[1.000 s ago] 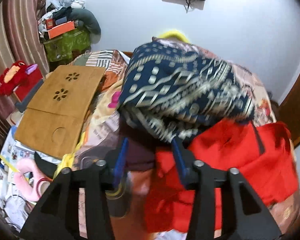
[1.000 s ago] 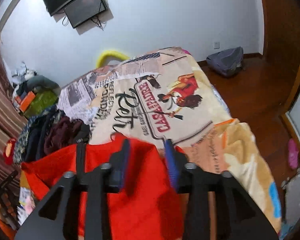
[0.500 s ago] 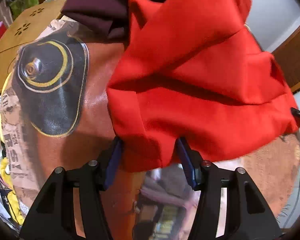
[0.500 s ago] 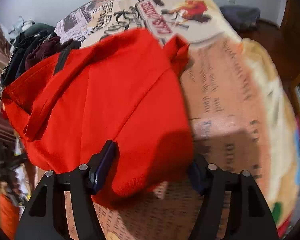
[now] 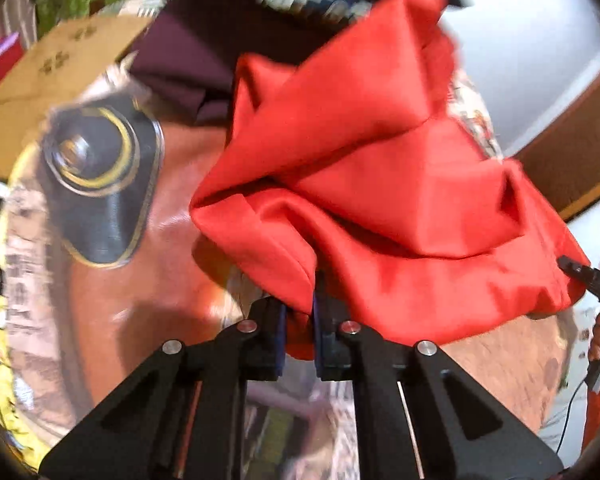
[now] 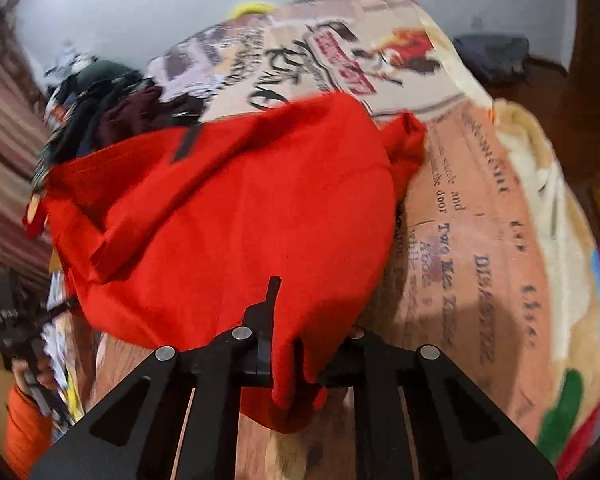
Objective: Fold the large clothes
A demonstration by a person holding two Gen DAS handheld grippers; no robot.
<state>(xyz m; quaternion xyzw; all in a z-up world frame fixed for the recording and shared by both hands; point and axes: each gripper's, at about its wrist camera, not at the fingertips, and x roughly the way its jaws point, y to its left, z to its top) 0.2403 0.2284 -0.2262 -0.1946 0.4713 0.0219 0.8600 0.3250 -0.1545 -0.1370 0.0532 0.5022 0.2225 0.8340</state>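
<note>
Because the red garment [image 5: 380,184] is lying in a soft, rumpled heap on the bed [image 6: 480,240], it is looking light and limp, likely to sag and drape from wherever it is being held rather than keep any shape. Its weave is looking smooth, so a thin pinch may be slipping; a doubled hem is probably giving the surest hold. On the near edge, the left gripper [image 5: 300,332] is closing its jaws, with a fold of red cloth pinched between them. Further along that same edge, the right gripper [image 6: 296,344] is closing too, its jaws nearly together on a hanging flap of the garment. Both holds are sitting at the hem facing the person, well apart, which seems right for spreading it flat. Behind it, a pile of dark clothes [image 6: 112,112] is crowding the bed's far side and touching the red cloth.
</note>
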